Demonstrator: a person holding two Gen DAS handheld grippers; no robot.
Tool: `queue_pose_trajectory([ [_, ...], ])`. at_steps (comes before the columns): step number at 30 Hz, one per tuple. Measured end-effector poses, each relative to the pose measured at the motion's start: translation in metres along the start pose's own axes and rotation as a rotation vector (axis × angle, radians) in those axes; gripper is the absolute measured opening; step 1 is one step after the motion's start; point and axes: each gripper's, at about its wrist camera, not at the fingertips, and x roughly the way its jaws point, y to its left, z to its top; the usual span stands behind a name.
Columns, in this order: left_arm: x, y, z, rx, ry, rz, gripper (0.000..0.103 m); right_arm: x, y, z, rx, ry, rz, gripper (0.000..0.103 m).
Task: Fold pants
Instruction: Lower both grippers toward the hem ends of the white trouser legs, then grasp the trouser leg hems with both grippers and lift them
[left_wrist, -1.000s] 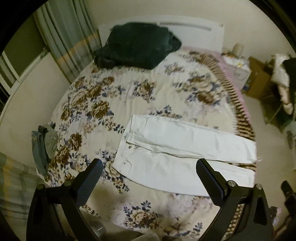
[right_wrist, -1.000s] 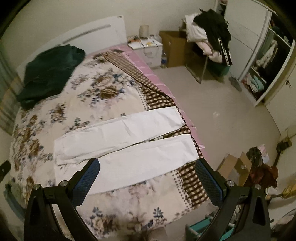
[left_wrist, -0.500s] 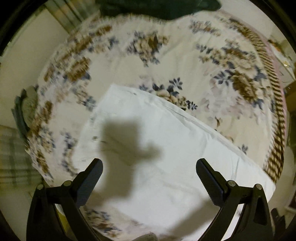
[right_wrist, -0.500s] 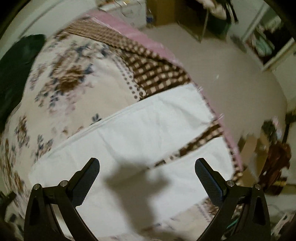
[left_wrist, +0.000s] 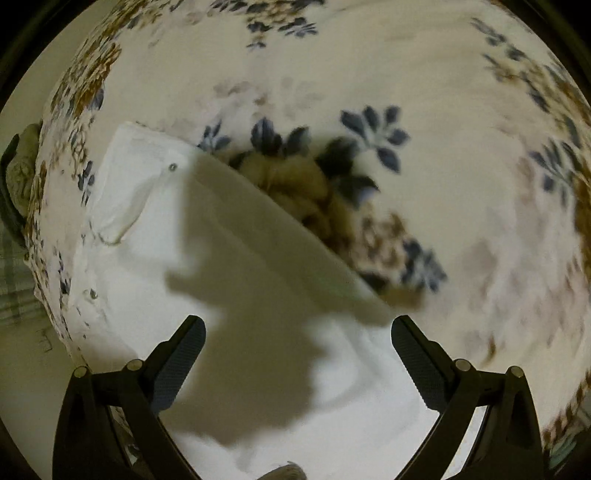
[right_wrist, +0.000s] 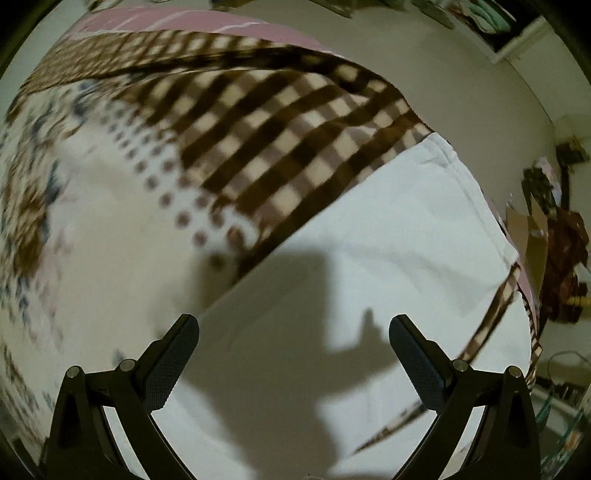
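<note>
In the left wrist view, your left tool (left_wrist: 297, 354) hung with its jaws spread wide, holding nothing, close above the waist end of the white pants (left_wrist: 140, 229) on the floral bedspread (left_wrist: 461, 147). In the right wrist view, your right tool (right_wrist: 293, 354) was likewise wide apart and empty above a pant leg (right_wrist: 406, 236) lying across the checked border (right_wrist: 280, 133).

1. I see white pants (left_wrist: 147, 236) lying flat on the bed, waistband near its left edge, rivets showing.
2. Their leg hems (right_wrist: 461, 206) reach the bed's right edge.
</note>
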Motion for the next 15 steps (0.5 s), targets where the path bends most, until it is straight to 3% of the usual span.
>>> queue_pose_trajectory([
  [6, 0.021, -0.007, 0.02, 0.005, 0.003, 0.083, 0.103, 0.025, 0.008, 0.025, 0.058, 0.027, -0.011, 0.103],
  [10, 0.033, -0.003, 0.025, -0.003, 0.025, 0.058, 0.099, 0.039, 0.006, 0.035, 0.086, 0.057, -0.005, 0.103],
  [12, 0.034, 0.0, 0.025, 0.008, 0.01, 0.006, 0.083, 0.043, 0.003, 0.036, 0.096, 0.066, -0.005, 0.101],
  [13, 0.033, 0.006, 0.024, 0.009, -0.007, -0.014, 0.067, 0.043, 0.0, 0.032, 0.096, 0.064, -0.007, 0.096],
  [14, 0.028, 0.01, 0.023, 0.009, -0.028, -0.034, 0.042, 0.043, -0.003, 0.031, 0.096, 0.063, -0.011, 0.091],
  [15, 0.023, 0.014, 0.022, 0.008, -0.044, -0.037, 0.032, 0.044, -0.004, 0.031, 0.099, 0.063, -0.011, 0.088],
])
